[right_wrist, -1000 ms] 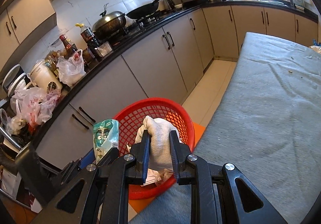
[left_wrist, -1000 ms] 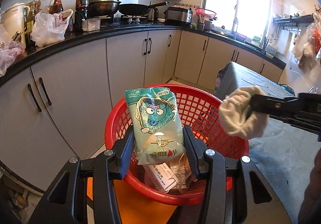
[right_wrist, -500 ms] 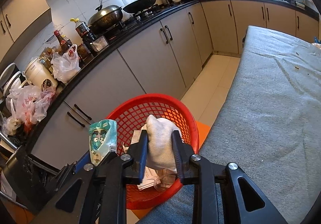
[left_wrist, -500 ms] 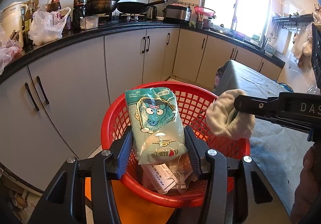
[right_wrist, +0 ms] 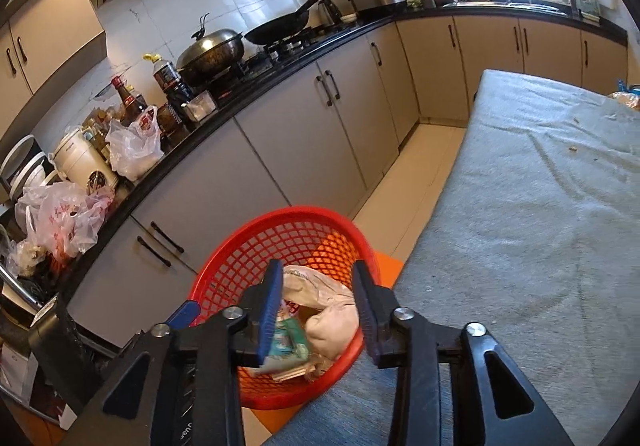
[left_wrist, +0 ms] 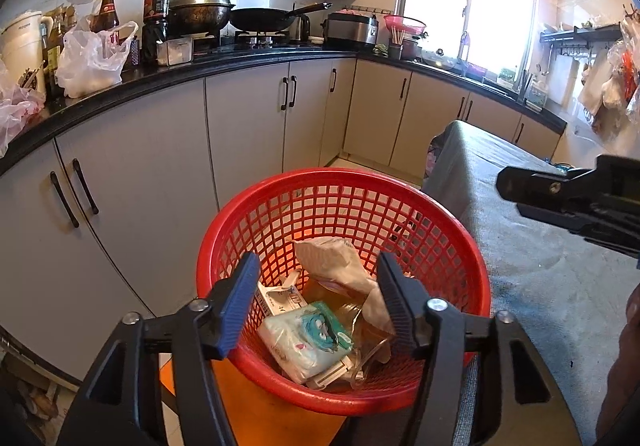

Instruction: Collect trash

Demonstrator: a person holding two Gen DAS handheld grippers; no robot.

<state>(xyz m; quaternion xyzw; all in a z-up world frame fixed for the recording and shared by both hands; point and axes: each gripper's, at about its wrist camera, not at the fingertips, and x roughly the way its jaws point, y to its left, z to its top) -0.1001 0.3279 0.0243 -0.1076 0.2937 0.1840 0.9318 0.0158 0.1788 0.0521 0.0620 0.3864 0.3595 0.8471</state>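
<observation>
A red mesh basket (left_wrist: 448, 246) (right_wrist: 240, 270) stands on an orange stool beside the table. Inside lie a teal snack packet (left_wrist: 308, 338) (right_wrist: 286, 342), a whitish cloth (left_wrist: 340, 266) (right_wrist: 328, 302), a small box and clear wrappers. My left gripper (left_wrist: 316, 306) is open and empty just above the basket's near rim. My right gripper (right_wrist: 318, 310) is open and empty over the basket's table side; it shows at the right of the left wrist view (left_wrist: 568, 198).
A table with a grey cloth (right_wrist: 540, 206) (left_wrist: 520, 246) lies to the right of the basket. Grey cabinets (left_wrist: 140, 186) under a black counter with bottles, bags, a wok and pans run along the left and back. The orange stool (left_wrist: 256, 414) is under the basket.
Both grippers opened. The teal packet dropped from my left gripper and the whitish cloth from my right gripper; both now lie in the basket.
</observation>
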